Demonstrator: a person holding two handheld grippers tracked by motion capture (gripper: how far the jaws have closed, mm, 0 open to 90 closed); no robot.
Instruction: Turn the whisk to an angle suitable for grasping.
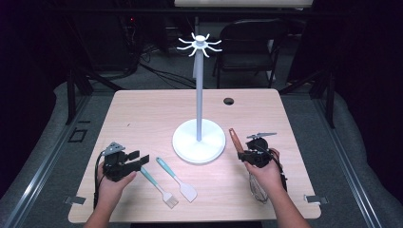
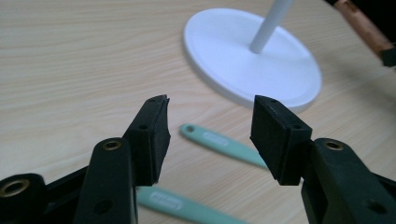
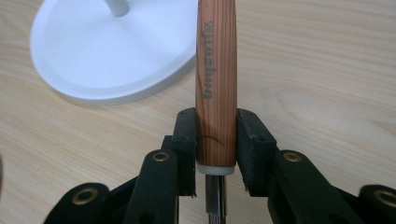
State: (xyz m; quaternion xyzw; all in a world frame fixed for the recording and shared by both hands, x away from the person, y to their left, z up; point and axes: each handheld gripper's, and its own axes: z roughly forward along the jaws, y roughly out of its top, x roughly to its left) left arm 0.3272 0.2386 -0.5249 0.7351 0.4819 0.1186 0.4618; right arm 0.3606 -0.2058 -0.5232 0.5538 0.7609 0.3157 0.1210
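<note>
Right gripper view: right gripper [image 3: 215, 140] jaws clamped wood-handled wire whisk [image 3: 215, 70]; left gripper [image 2: 210, 135] jaws released, empty. Likely next: hang whisk on white hook stand [image 1: 199, 95].

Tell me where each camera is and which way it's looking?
High view: above the table's near edge, looking forward and down; forearms, both hands show.
Left gripper view: on the left tool, looking between its open jaws at two teal utensil handles.
Right gripper view: on the right tool, looking along the wooden whisk handle it clamps.
Shared: all three see the white stand's base.
</note>
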